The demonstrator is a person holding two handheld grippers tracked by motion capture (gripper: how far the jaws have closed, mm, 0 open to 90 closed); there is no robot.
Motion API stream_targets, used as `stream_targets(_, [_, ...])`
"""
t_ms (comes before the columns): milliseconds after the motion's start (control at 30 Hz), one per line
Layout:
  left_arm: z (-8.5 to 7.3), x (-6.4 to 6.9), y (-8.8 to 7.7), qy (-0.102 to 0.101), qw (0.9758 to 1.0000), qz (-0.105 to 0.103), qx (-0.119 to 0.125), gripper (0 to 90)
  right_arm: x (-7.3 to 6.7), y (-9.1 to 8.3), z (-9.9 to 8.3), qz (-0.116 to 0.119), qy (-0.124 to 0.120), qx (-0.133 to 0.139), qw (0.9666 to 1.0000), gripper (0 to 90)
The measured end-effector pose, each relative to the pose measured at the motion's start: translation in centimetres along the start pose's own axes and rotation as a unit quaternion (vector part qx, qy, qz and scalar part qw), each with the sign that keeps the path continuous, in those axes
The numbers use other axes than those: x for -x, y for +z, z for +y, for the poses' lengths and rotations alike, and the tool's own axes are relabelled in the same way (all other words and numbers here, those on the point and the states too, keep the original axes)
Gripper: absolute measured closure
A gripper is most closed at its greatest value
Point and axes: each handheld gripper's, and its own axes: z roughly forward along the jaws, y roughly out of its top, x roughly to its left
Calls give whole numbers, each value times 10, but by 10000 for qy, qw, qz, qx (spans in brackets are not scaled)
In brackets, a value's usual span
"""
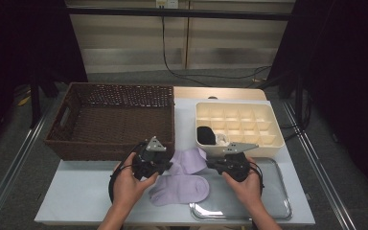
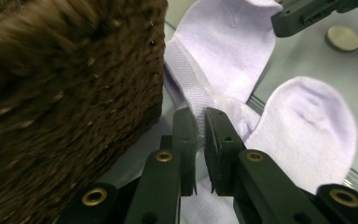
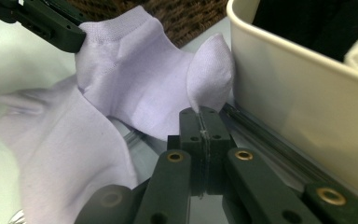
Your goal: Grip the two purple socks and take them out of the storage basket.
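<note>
Looked like a lab recording bay, black curtains (image 1: 350, 72) either side, loose cable (image 1: 172, 67) on bare floor, floor rails (image 1: 9, 167) (aluminium, probably), small white table (image 1: 81, 191) centred

wall: pale beige panelled wall (image 1: 182, 43) | cable: black cable (image 1: 165, 52) hanging down it | floor: grey floor (image 1: 9, 158) | sides: dark curtains (image 1: 350, 72) | furniture: white rectangular table (image 1: 84, 189) | light: dim

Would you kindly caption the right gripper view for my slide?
Right gripper pinches the edge of a lilac sock beside the cream divided box.
</note>
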Motion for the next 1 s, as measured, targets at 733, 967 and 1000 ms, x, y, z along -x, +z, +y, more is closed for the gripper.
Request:
stream_targets(733, [3, 6, 13, 11, 9996, -83, 277, 822, 9, -32, -16, -65, 178, 151, 9997, 892])
stream_targets(967, [12, 3, 8, 33, 9995, -50, 321, 823, 12, -38, -15, -93, 212, 263, 9994, 893])
stream_targets(1000, [12, 2, 5, 17, 9993, -11, 366, 822, 12, -38, -15, -75, 207, 278, 9994, 893])
